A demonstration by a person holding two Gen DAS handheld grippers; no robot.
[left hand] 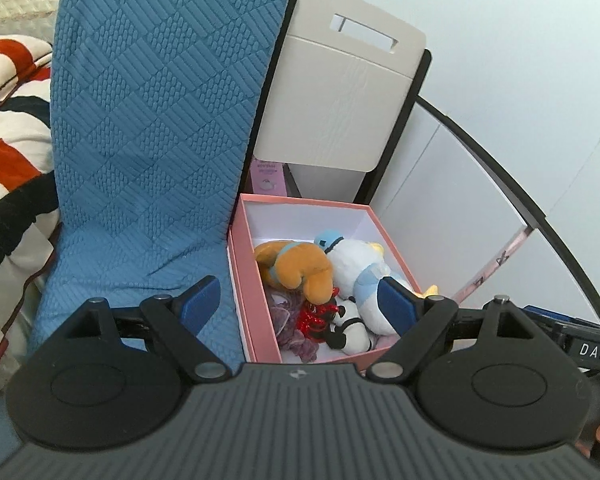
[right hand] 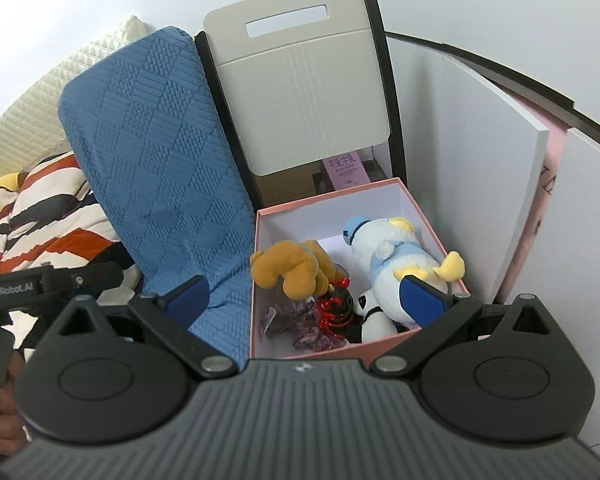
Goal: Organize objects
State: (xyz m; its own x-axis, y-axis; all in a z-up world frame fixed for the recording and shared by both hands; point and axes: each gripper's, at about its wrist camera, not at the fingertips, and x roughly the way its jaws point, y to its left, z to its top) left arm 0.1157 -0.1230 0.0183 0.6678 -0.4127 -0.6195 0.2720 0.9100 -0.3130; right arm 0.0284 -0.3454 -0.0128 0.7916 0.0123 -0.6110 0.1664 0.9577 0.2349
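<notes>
Both gripper bodies are hiding the near edge of the pink box (left hand: 256, 300), which is holding a white duck plush (right hand: 388, 264), brown plush (left hand: 300, 268) and smaller half-covered toys; left gripper (left hand: 300, 304) and right gripper (right hand: 312, 300) are gaping, gripping nothing

Both wrist views bright, even soft daylight on the white wall (left hand: 520, 20), weak shadows inside the pink box (right hand: 384, 196), no glare, focus sharp, strong fisheye bending at edges, dark vignette in the corners.
</notes>
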